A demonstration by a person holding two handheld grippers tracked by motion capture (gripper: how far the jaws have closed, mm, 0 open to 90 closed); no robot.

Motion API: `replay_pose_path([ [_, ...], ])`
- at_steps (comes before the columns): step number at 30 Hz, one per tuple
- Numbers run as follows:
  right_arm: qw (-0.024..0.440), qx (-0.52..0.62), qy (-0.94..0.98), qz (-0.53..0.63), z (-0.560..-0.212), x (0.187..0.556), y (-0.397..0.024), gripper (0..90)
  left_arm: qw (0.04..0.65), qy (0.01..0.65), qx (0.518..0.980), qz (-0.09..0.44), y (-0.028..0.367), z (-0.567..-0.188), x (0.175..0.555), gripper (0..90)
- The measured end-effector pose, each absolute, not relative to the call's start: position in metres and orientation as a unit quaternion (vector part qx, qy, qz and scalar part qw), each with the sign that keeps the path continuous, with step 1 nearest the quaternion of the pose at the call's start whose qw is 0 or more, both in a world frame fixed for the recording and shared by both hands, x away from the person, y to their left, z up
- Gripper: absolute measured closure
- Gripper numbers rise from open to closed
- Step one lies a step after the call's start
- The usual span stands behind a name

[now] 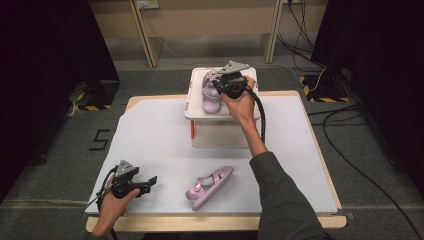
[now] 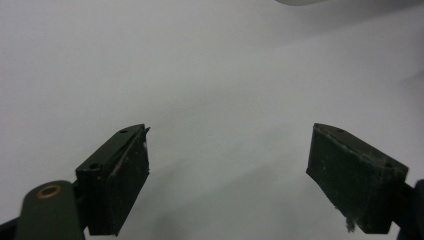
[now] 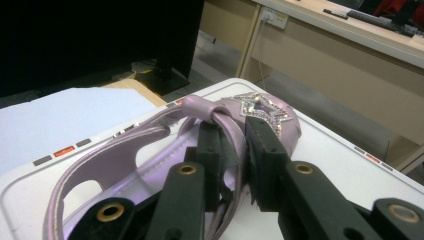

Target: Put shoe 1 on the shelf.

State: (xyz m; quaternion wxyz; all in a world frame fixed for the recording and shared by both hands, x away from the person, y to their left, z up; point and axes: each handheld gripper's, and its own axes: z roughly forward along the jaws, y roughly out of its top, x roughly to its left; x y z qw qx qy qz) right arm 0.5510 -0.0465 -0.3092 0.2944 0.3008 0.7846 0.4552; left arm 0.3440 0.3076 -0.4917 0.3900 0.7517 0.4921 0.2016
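Note:
A lilac child's sandal (image 1: pixel 211 91) with a glittery star (image 3: pixel 262 109) rests on top of a white box (image 1: pixel 196 111) at the table's far side. My right gripper (image 1: pixel 220 81) is shut on that sandal's side strap (image 3: pixel 234 150); the strap sits pinched between the two jaws. A second lilac sandal (image 1: pixel 209 186) lies on the white table sheet near the front edge. My left gripper (image 1: pixel 150 182) hovers low at the front left, open, with bare sheet between its fingers (image 2: pixel 117 177), a short way left of the second sandal.
The white sheet (image 1: pixel 150 135) covers a wooden table (image 1: pixel 220 223). Beyond the box stand wooden desk legs (image 1: pixel 145 35) and dark screens (image 1: pixel 45 50). Cables (image 1: pixel 345 125) trail over the grey floor at the right.

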Motion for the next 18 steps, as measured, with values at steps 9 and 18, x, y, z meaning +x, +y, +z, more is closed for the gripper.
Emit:
replay_pose_path([
  [9,0.286,0.328,0.775,0.459,-0.314,0.555,-0.049,56.5,0.39,0.492,0.752,0.202,0.308,-0.492,0.344,16.3],
  [18,0.266,0.35,0.743,0.505,-0.304,0.53,-0.069,37.8,0.39,0.493,0.751,0.203,0.308,-0.492,0.344,16.3],
])
